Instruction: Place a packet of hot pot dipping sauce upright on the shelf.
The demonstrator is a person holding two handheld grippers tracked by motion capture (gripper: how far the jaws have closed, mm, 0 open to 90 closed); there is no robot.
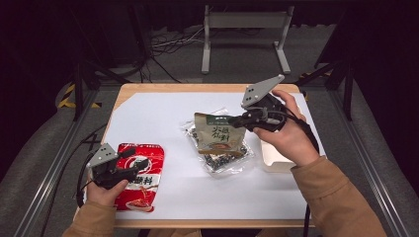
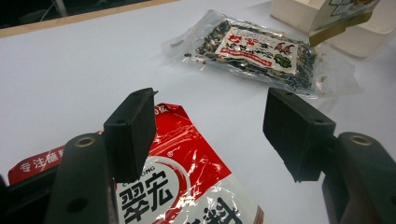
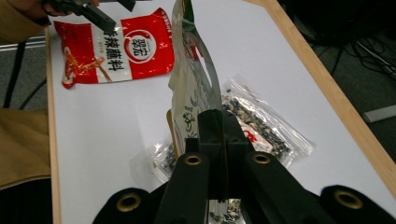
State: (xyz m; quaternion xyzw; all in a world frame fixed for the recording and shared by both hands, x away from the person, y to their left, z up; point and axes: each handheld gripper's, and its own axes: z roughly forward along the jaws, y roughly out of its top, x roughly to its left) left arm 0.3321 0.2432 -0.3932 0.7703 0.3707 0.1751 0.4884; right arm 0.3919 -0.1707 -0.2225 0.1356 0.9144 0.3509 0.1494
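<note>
A red and white sauce packet point(image 1: 143, 180) lies flat at the table's front left. My left gripper point(image 1: 134, 163) hovers over its upper part, jaws open and apart from it; in the left gripper view the packet point(image 2: 187, 172) lies below the left gripper point(image 2: 210, 126). My right gripper point(image 1: 236, 120) is shut on the edge of a beige and green packet point(image 1: 218, 136), held up above a clear bag of dark seeds point(image 1: 227, 160). In the right gripper view the right gripper point(image 3: 217, 135) pinches that packet point(image 3: 191, 79) upright.
A white box point(image 1: 274, 157) stands at the right, partly behind my right hand. The table point(image 1: 163, 89) has a white sheet with a wooden rim. A metal stand point(image 1: 244, 34) is on the floor beyond the far edge.
</note>
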